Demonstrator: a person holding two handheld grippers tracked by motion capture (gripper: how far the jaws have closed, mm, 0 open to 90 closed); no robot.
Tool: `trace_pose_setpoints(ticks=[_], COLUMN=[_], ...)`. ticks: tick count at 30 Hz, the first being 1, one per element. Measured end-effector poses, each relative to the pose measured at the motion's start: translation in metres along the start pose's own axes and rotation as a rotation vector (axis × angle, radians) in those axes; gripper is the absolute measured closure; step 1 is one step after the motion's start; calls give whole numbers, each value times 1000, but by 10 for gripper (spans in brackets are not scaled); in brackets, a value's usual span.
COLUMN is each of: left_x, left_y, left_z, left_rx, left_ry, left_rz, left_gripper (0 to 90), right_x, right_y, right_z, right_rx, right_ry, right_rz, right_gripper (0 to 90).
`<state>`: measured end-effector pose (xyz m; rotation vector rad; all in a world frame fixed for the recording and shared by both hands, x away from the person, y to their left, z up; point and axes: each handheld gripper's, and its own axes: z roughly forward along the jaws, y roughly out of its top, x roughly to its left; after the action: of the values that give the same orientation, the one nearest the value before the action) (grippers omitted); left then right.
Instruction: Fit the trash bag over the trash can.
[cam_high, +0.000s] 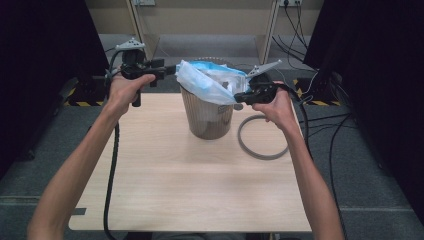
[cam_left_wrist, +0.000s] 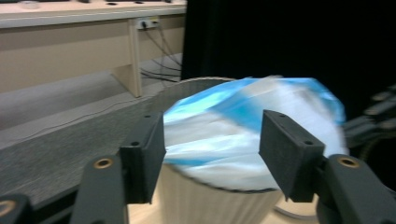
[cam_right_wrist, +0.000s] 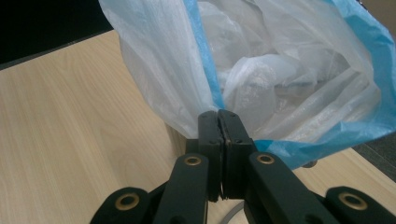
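Left gripper (cam_high: 170, 71) level at bin (cam_high: 207, 117) rim, jaws apart | right gripper (cam_high: 239, 98) pinching bag (cam_high: 202, 82) edge tight | no readable writing

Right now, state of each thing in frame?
left tool: open, jaws apart at the bag's rim, gripping nothing.
right tool: shut on the bag's blue edge.
bag: mouth open, sitting in the bin.
bin: upright on the table.
grey ring: flat on the table, off the bin.
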<state>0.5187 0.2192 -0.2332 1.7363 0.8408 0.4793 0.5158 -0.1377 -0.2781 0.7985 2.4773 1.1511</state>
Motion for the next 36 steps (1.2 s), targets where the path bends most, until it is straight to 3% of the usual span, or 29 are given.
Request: trace_pose_setpoints(ticks=[6,9,11,12,13,15,16,17,21,22,23,24,25,29,30,31,32,33,34,36], left_x=[-19,-27,-30,-30,-33,-35,-37,-40,-42,-42,-41,-41,-39,-32,-30,-27,-27,-25,-24,-19], left_y=[1,-11,-18,-18,-24,-29,-33,-40,-54,-54,-60,-60,-66,-78,-80,-84,-84,-87,-89,-93], left_z=[9,19,21,21,21,20,19,17,13,13,12,12,12,13,13,14,14,14,14,15], left_rx=[17,12,-10,-10,-12,-12,-8,-5,8,8,20,20,23,29,29,29,29,36,38,40], left_ry=[-49,-100,-104,-104,-107,-117,-130,-139,-162,-162,-162,-162,-162,-151,-149,-144,-144,-139,-135,-121], left_rz=[14,70,90,90,100,108,114,126,140,140,147,147,143,129,122,116,116,118,115,112], left_gripper=[358,617,777,817,843,855,861,862,872,873,874,875,875,879,881,883,883,885,885,888], right_x=[1,2,2,2,1,0,-2,-8,-18,-18,-25,-25,-32,-37,-36,-35,-35,-34,-34,-34], right_y=[2,3,2,2,2,2,3,4,8,8,10,10,11,10,9,9,9,9,9,8], right_z=[4,5,5,5,3,1,-3,-11,-25,-25,-30,-30,-29,-18,-12,-4,-4,4,4,12], right_rx=[-7,-14,-16,-16,-18,-23,-39,-63,-107,-107,-106,-106,-87,-67,-54,-35,-35,-4,-4,33], right_ry=[6,13,11,11,1,-3,-9,-34,-114,-114,-210,-210,-255,-218,-205,-182,-182,-176,-176,-168], right_rz=[10,12,17,17,26,36,56,97,144,144,172,172,207,235,229,198,198,174,174,145], right_gripper=[878,868,845,845,770,730,665,574,501,501,460,460,442,469,501,597,597,688,688,771])
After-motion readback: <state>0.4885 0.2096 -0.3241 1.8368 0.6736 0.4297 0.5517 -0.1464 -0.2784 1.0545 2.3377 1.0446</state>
